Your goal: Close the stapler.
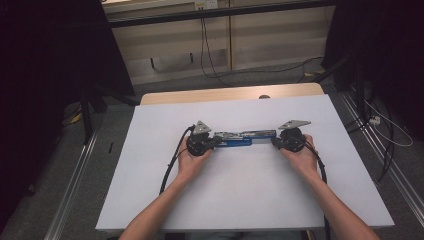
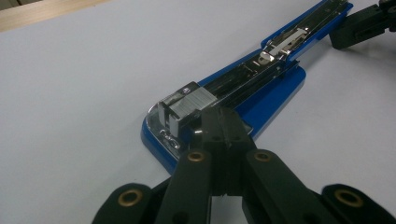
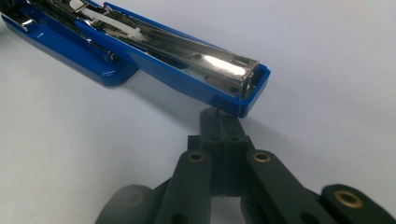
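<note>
though splayed flat, glossy blue stapler [image 1: 243,138] with chrome rail; left gripper [image 2: 219,122] and right gripper [image 3: 220,122] both pinched closed, empty

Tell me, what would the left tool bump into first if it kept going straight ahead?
The left tool would probably meet the blue stapler first: its shut tips already sit at the metal end.

a blue stapler [image 1: 242,138], opened out flat, is seen lying crosswise on the white table [image 1: 240,195]. the left gripper [image 1: 216,142] is held at its left end and the right gripper [image 1: 274,141] at its right end, each in a hand resting on the table. whether the tips touch it cannot be told. black cables are trailed back along both forearms. a wooden edge is seen beyond the white surface.
</note>
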{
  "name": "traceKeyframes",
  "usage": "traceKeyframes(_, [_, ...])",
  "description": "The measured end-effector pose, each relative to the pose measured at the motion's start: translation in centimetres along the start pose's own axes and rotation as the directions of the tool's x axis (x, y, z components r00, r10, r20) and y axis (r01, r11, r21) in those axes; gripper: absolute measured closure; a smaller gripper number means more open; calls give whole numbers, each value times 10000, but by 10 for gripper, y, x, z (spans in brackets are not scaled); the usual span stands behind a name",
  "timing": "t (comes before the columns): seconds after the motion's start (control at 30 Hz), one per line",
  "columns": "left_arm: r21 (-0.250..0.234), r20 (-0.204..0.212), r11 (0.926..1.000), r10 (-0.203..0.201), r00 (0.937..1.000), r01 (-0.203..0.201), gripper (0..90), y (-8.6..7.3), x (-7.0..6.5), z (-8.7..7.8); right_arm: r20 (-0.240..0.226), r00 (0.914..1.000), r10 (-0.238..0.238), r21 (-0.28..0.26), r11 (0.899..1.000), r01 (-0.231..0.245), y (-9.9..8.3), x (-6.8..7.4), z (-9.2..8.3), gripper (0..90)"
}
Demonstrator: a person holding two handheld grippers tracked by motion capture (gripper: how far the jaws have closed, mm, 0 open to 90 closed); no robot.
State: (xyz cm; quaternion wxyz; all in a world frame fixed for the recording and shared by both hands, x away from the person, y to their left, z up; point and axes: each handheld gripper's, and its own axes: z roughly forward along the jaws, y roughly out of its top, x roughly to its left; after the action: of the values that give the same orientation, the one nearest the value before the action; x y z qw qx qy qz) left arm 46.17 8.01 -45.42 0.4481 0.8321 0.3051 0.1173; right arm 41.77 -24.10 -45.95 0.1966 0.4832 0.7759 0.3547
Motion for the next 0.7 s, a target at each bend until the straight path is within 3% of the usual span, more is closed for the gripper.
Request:
traceKeyframes(0.47, [-26,26,10000,27,10000,-27,900,0,0,0,35,9999,117,-216,9997,-116,-1,-1,1,900])
traceKeyframes(0.7, [-88,53,9999,-147,9999,147,900,-1,0,0,44,9999,145,-269,9995,-144,-1,-1,0,900])
